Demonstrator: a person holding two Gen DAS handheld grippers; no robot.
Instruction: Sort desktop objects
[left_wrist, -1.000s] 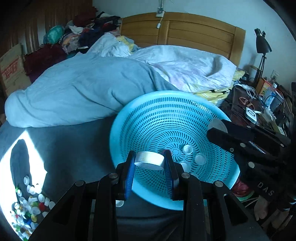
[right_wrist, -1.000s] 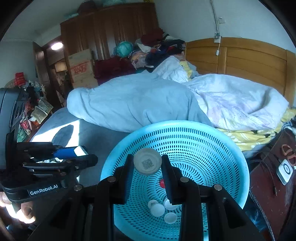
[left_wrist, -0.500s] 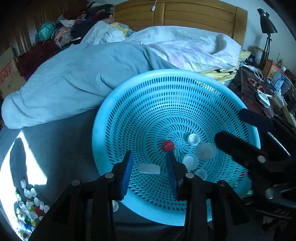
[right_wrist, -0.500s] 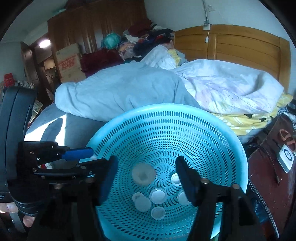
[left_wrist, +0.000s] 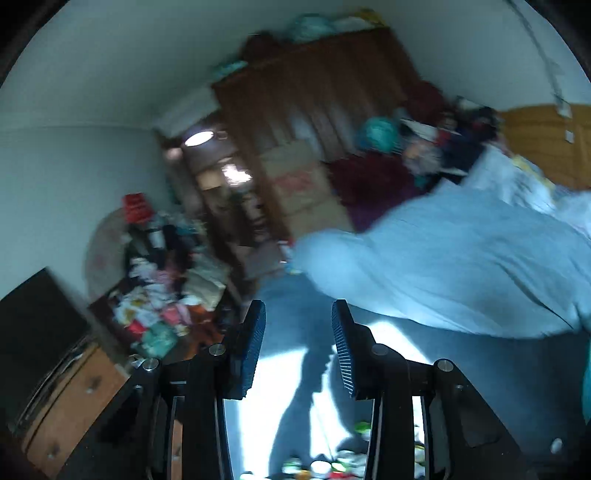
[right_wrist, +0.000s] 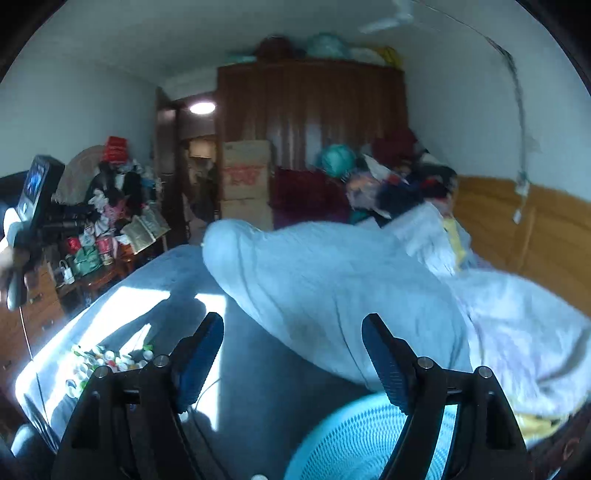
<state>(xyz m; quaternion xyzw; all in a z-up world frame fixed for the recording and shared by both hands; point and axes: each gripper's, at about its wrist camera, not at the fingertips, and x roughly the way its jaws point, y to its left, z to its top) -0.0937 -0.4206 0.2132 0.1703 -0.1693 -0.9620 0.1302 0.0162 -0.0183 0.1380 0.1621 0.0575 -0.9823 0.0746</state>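
My left gripper (left_wrist: 298, 347) stands open a narrow way, with nothing between its blue pads. It points over the grey bed sheet (left_wrist: 480, 387). Mixed bottle caps (left_wrist: 332, 467) lie in sunlight below it. My right gripper (right_wrist: 291, 360) is wide and its jaws are opening, with nothing between them. The blue perforated basket (right_wrist: 362, 443) sits just under its right finger; what lies inside it is hidden. The pile of bottle caps (right_wrist: 107, 363) lies on the sunlit sheet to the lower left. Only a sliver of the basket (left_wrist: 587, 387) shows in the left wrist view.
A rumpled pale blue duvet (right_wrist: 332, 288) covers the bed behind the basket. A dark wardrobe (right_wrist: 310, 110) and cardboard boxes (right_wrist: 245, 173) stand at the back. A cluttered side table (right_wrist: 107, 236) and wooden drawers (left_wrist: 74, 398) are on the left. The housing of my left gripper (right_wrist: 35, 188) is at the far left.
Both grippers let their white caps drop into the basket and opened. Both then rose and swung away from it, so the views now look across the bed to the wardrobe.
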